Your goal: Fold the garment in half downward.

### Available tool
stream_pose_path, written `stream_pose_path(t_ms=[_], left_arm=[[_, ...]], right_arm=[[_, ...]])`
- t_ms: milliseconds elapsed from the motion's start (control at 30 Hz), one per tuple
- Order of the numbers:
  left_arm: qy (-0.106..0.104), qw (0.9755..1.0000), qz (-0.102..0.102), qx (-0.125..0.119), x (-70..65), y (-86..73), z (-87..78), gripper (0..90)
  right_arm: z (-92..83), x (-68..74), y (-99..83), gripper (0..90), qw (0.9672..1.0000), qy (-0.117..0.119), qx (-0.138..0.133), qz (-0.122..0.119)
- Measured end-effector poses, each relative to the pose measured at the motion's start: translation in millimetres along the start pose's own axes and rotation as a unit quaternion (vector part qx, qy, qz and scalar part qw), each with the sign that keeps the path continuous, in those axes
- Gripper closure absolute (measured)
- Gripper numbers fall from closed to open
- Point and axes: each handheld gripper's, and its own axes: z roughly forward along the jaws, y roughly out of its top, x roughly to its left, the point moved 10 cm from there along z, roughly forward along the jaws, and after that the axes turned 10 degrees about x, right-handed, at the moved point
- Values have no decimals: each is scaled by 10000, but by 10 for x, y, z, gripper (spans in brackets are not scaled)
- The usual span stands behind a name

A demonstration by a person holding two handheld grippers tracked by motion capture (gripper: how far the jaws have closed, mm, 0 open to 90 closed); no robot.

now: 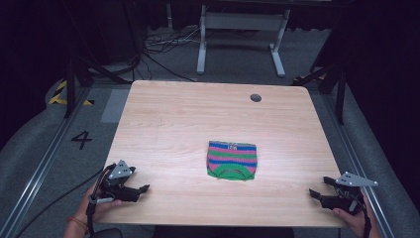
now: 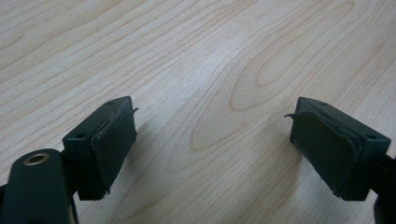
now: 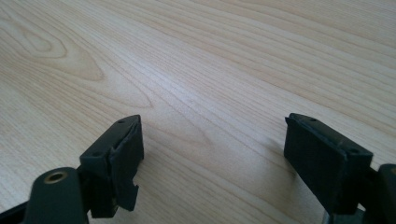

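Observation:
A folded striped garment (image 1: 232, 159), pink, blue and green, lies a little in front of the middle of the wooden table (image 1: 198, 114). My left gripper (image 1: 143, 189) rests near the front left corner, well to the left of the garment, held in a hand. Its jaws stand wide apart in the left gripper view (image 2: 212, 133) with bare wood between them. My right gripper (image 1: 313, 193) sits near the front right corner, far right of the garment. In the right gripper view (image 3: 212, 144) its jaws are also apart over bare wood.
A round cable hole (image 1: 255, 97) is set in the table's far right part. Beyond the far edge stand a metal frame (image 1: 241, 29) and loose cables (image 1: 163, 44) on grey floor. A floor mark "4" (image 1: 81, 139) lies left of the table.

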Motion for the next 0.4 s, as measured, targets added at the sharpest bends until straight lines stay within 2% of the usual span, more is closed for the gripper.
stream_pose_path(t_ms=[333,400], left_arm=[[3,10000,-37,4,2,8,9,135],[24,10000,-57,36,6,12,14,117]], right_arm=[[0,-1,0,203,10000,-2,-1,-1],[2,-5,-1,179,10000,-19,6,20]])
